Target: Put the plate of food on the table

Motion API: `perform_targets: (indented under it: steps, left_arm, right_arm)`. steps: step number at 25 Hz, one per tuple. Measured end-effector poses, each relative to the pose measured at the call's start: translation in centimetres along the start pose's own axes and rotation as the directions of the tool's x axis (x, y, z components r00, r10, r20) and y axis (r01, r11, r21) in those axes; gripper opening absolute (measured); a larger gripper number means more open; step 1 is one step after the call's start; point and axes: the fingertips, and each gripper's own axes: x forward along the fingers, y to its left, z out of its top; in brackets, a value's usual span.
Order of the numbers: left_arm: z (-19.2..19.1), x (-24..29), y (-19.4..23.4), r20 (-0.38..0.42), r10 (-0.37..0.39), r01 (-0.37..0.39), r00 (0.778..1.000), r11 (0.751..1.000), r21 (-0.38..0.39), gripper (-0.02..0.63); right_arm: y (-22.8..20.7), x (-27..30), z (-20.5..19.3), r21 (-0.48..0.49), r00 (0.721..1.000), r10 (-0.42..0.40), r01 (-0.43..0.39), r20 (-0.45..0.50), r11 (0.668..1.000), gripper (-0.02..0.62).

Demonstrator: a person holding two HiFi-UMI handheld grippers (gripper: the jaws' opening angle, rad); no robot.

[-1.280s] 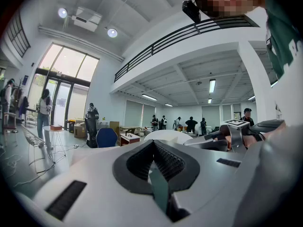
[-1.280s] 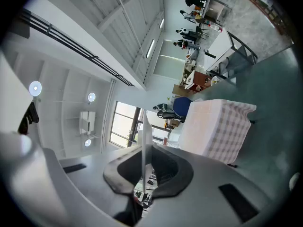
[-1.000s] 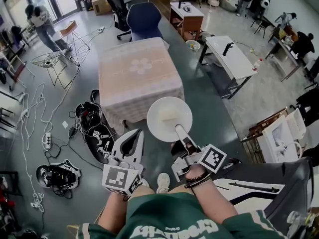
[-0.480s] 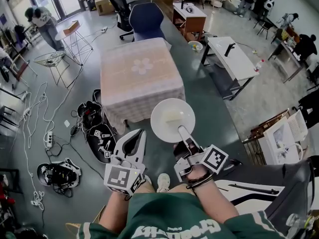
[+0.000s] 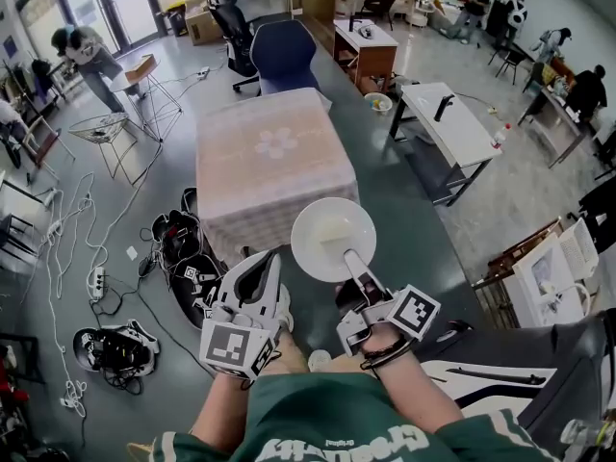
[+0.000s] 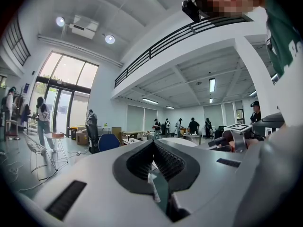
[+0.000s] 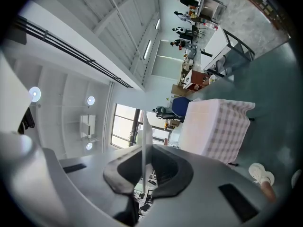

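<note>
A round white plate (image 5: 332, 243) with a pale piece of food (image 5: 333, 226) is held level over the grey floor, just short of the table's near edge. My right gripper (image 5: 347, 255) is shut on the plate's near rim. In the right gripper view the plate (image 7: 144, 141) shows edge-on as a thin white line between the jaws. The square table (image 5: 271, 157) with a checked cloth and flower motif stands ahead, and its draped side (image 7: 218, 126) shows past the plate. My left gripper (image 5: 273, 258) hovers left of the plate, its jaws (image 6: 152, 148) shut with nothing between them.
Black bags (image 5: 183, 250) and cables (image 5: 67, 258) lie on the floor left of the table. A blue chair (image 5: 284, 54) stands behind it, white desks (image 5: 452, 114) to the right, wire stands (image 5: 101, 123) to the left. People (image 5: 82, 51) are in the background.
The table has come slightly nearer in the head view and one foot has stepped forward beneath the left gripper. The plate stays in the right gripper's hold; the left gripper keeps its place beside it.
</note>
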Motion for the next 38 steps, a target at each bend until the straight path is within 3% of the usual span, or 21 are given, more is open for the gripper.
perform_targets:
  steps: [9, 13, 34, 38]
  left_arm:
    - [-1.3, 2.6, 3.9, 0.013, 0.039, -0.039, 0.999, 0.999, -0.018, 0.009]
    - [-1.4, 4.7, 6.1, -0.001, 0.048, -0.048, 0.999, 0.999, 0.008, 0.009]
    - [-1.7, 20.7, 21.9, -0.062, -0.038, 0.036, 0.997, 0.999, -0.032, 0.009]
    - [-1.2, 24.2, 25.7, -0.062, -0.066, 0.062, 0.996, 0.995, -0.073, 0.009]
  right_arm:
    - [-2.9, 3.8, 0.8, 0.006, 0.999, -0.032, 0.032, -0.014, 0.999, 0.031]
    - [-3.1, 6.7, 1.4, -0.005, 0.999, -0.032, 0.032, -0.025, 0.999, 0.031]
    - [-6.1, 26.1, 6.1, 0.030, 0.995, -0.099, 0.099, 0.007, 0.995, 0.031]
    - [-6.6, 30.4, 7.1, 0.023, 0.993, -0.116, 0.116, 0.015, 0.993, 0.031]
